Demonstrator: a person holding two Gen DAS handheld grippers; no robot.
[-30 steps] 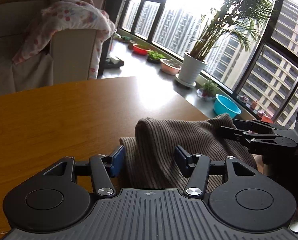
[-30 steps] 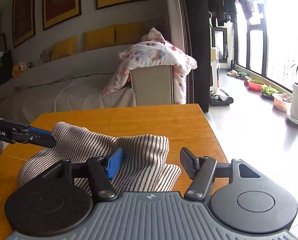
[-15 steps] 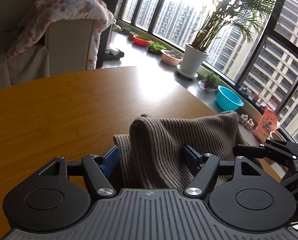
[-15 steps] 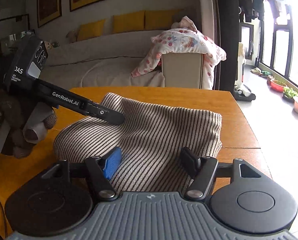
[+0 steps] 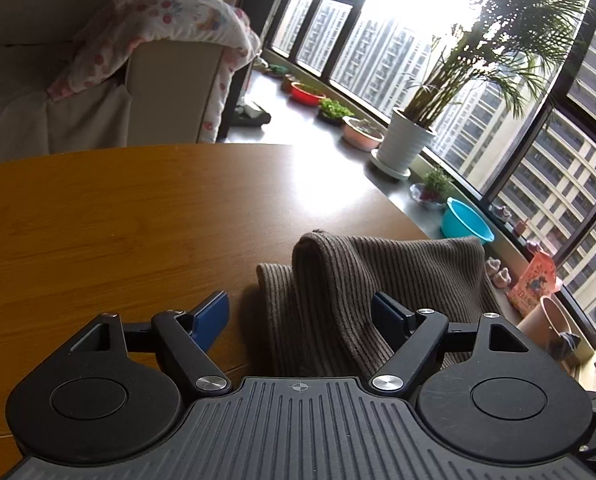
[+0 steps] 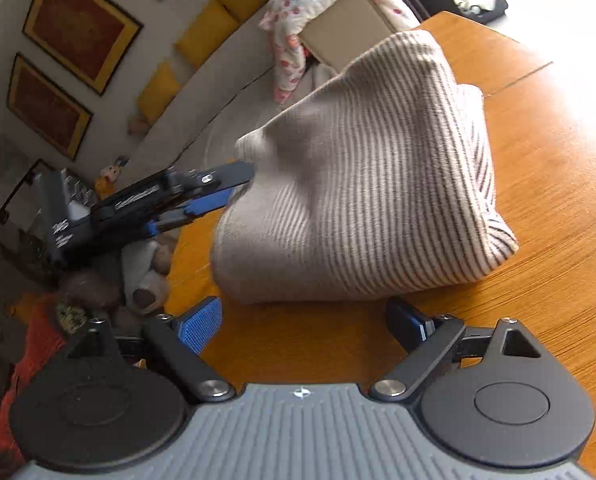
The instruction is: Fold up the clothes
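Observation:
A folded brown-and-cream striped knit garment [image 5: 378, 280] lies in a heap on the wooden table [image 5: 117, 220]. My left gripper [image 5: 300, 314] straddles the near fold and its jaws are opening. Its left pad [image 5: 213, 312] stands clear over bare wood, and the right pad [image 5: 386, 316] hovers over the cloth without pressing. In the right wrist view the garment [image 6: 358, 184] sits just beyond my right gripper [image 6: 304, 322]. Those jaws are opening too, with only bare table between them. The left gripper [image 6: 237, 186] shows at the garment's left edge.
The table's right edge [image 5: 398, 208] drops toward a window ledge with a potted palm [image 5: 410, 144] and a blue basin [image 5: 464, 224]. A sofa arm with a floral blanket [image 5: 165, 24] stands behind the table. Stuffed toys [image 6: 145, 280] sit off the table's left side.
Both grippers have opened wider. The right gripper rolled and drew back off the garment, which now lies ahead of it. It has also left the left wrist view.

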